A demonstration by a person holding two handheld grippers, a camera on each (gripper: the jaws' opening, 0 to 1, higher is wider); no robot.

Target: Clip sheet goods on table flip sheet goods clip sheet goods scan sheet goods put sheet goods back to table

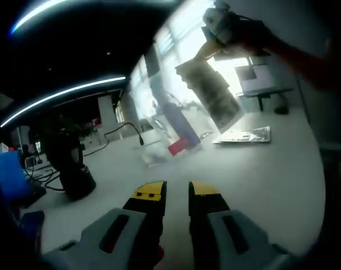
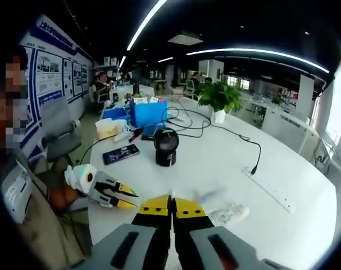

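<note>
The right gripper (image 1: pixel 215 25) is hanging above the white table (image 1: pixel 260 169), clenching 1 sheet packet (image 1: pixel 212 93) aloft; the left gripper (image 1: pixel 177 194) is hovering released, jaws slightly parted.

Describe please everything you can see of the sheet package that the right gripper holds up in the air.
The sheet package is a flat, thin pack, greyish with a dark printed pattern and a pale lower edge. It hangs tilted in the air above the white table, touching nothing below. The right gripper pinches its upper corner with yellow tips. Strong window light behind blurs its details; the material looks like glossy plastic or foil.
</note>
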